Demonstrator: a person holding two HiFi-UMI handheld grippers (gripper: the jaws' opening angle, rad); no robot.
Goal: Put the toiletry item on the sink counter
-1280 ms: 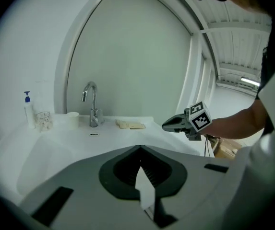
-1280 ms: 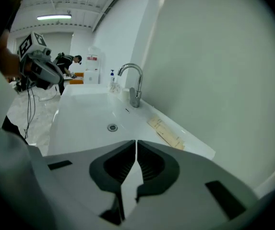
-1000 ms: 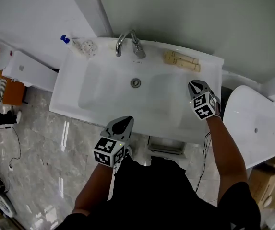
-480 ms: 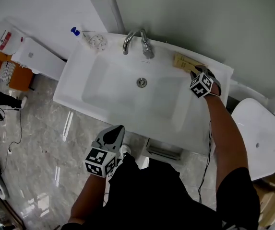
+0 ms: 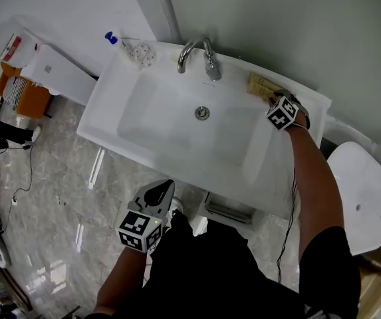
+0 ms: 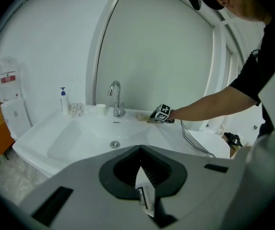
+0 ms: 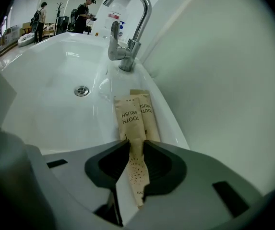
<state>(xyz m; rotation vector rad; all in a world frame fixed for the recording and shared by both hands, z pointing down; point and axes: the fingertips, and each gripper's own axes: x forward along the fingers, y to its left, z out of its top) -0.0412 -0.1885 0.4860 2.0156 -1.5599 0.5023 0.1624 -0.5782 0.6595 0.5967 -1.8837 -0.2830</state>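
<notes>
Right gripper (image 7: 136, 146): jaws spread, just been opening, straddling a toothbrush packet (image 7: 127, 119) that lies on the sink bench (image 7: 168, 123) beside the faucet (image 7: 127, 32). Left gripper (image 6: 140, 150): jaws pressed together, empty.

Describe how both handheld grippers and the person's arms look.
Left gripper and right gripper match: grey shells, dark claw pads, each with a cube of black-and-white square markers. A thin dark cable hangs below the right arm. The person wears a black short-sleeved top; forearms are bare.
</notes>
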